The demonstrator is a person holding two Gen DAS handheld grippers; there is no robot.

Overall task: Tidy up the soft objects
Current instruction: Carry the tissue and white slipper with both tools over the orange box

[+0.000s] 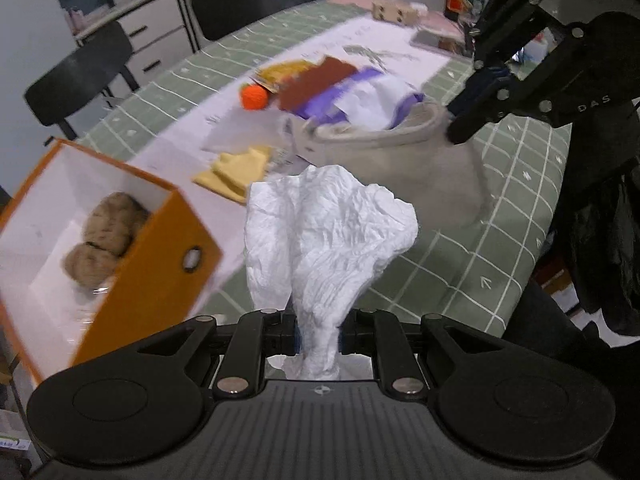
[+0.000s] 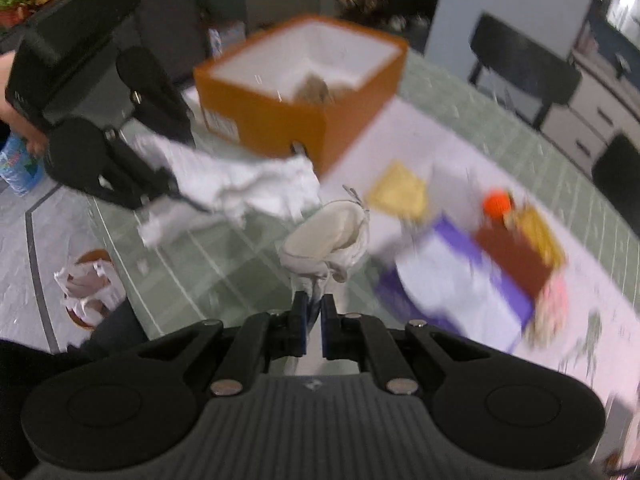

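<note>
1. currently the left gripper [image 1: 318,330] is clamped on the gathered neck of a white crumpled tissue [image 1: 324,236], which fans out above the jaws, clear of the table [image 1: 500,248].
2. the right gripper [image 2: 314,316] has its jaws nearly together on a fold of a beige cloth pouch [image 2: 332,240]; from the left wrist view its tip meets the pouch rim. blur prevents confirming how firm that pinch is.
3. the orange box [image 1: 156,264] stands open just left of the tissue, with 2 brown plush items [image 1: 104,240] inside.
4. handling judgement: the tissue is very light, limp and tear-prone; the bunched neck is the sound hold, with gentle movement.
5. the pouch looks soft and floppy; its thick rolled rim is the best purchase.
6. other items on the table: an orange knitted ball [image 1: 255,97], a yellow folded cloth [image 1: 236,170] and purple packaging [image 1: 360,96], all apart from both grippers.
</note>
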